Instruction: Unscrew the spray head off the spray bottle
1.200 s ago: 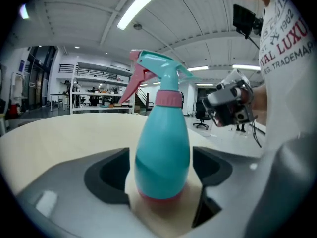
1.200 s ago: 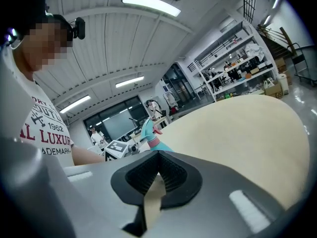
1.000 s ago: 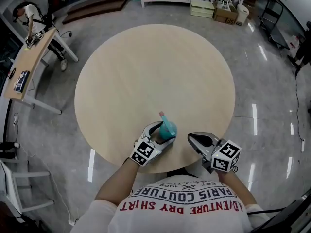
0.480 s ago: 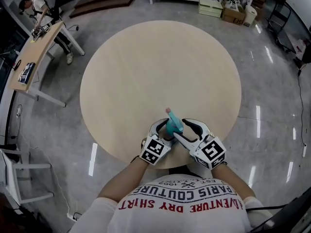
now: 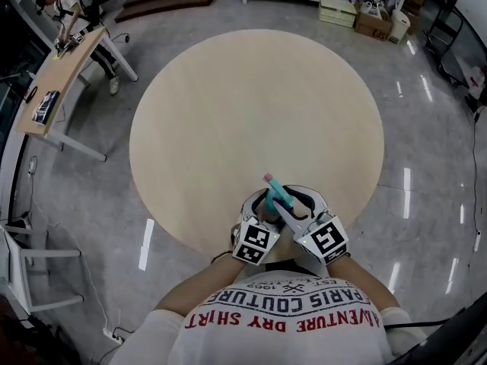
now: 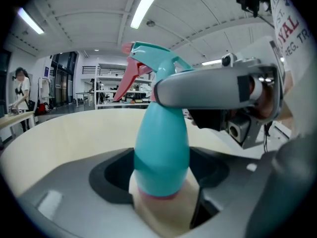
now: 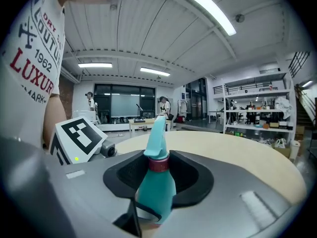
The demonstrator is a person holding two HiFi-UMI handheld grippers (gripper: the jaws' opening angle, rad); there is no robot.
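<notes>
Right claw (image 7: 157,175) has just been closing its jaws and now looks clenched on the red ring collar (image 7: 159,164) at the foot of the teal plastic spray head (image 7: 156,130), while the left claw (image 6: 163,177) grasps the fat lower body of the teal plastic spray bottle (image 6: 162,143), so both of the 2 claws are loaded. Bottle and claws sit together over the near edge of the round pale wooden tabletop (image 5: 251,112), just in front of the person; whether the base rests on the wood I cannot tell. What the next move hangs on, I judge, is that the right claw crosses the neck directly above the left one, square to the bottle's long axis, which stands near upright and leans slightly away from the person. The pink-tipped nozzle points away across the tabletop, so any twist should run about that upright axis
</notes>
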